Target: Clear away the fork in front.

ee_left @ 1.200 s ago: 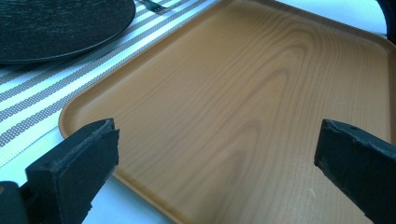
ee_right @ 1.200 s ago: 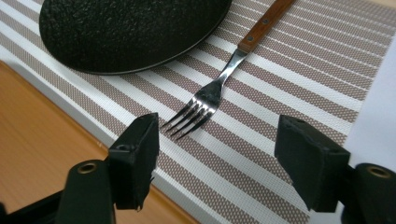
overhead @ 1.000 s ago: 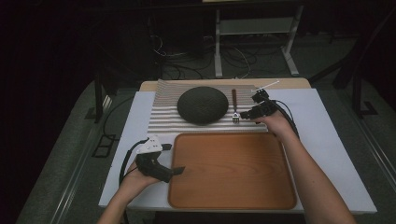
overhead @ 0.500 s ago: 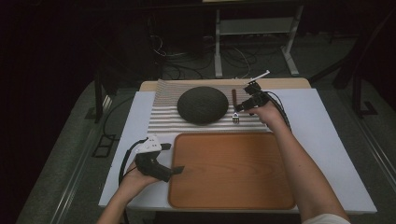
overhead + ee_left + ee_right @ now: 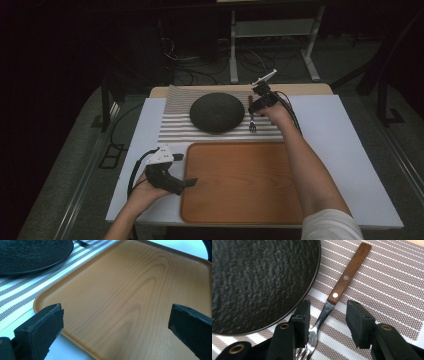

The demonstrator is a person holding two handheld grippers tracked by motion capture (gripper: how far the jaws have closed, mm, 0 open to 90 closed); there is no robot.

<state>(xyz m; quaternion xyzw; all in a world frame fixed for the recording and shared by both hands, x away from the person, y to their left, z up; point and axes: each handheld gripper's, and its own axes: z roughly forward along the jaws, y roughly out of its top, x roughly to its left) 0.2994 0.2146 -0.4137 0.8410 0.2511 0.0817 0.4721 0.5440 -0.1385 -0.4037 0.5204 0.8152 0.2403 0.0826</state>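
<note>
A fork with a brown wooden handle (image 5: 350, 267) and steel neck lies on the striped placemat (image 5: 387, 282), just right of the black plate (image 5: 257, 282). My right gripper (image 5: 328, 307) is open, one jaw on each side of the fork's neck without squeezing it. In the high view the right gripper (image 5: 255, 111) hovers over the fork (image 5: 252, 126) beside the plate (image 5: 216, 111). My left gripper (image 5: 189, 182) is held at the left edge of the wooden tray (image 5: 240, 185). Its jaws stand wide open and empty, seen over the tray (image 5: 140, 297) in the left gripper view (image 5: 116, 312).
The placemat (image 5: 175, 127) lies at the back of the white tabletop (image 5: 340, 135), with the tray in front of it. The plate (image 5: 30, 255) and fork tines (image 5: 82, 243) show beyond the tray. A dark floor, cables and a table frame lie behind the table.
My right gripper has swung left and turned, coming down over the fork so its jaws straddle the neck. The left gripper has stayed where it was.
</note>
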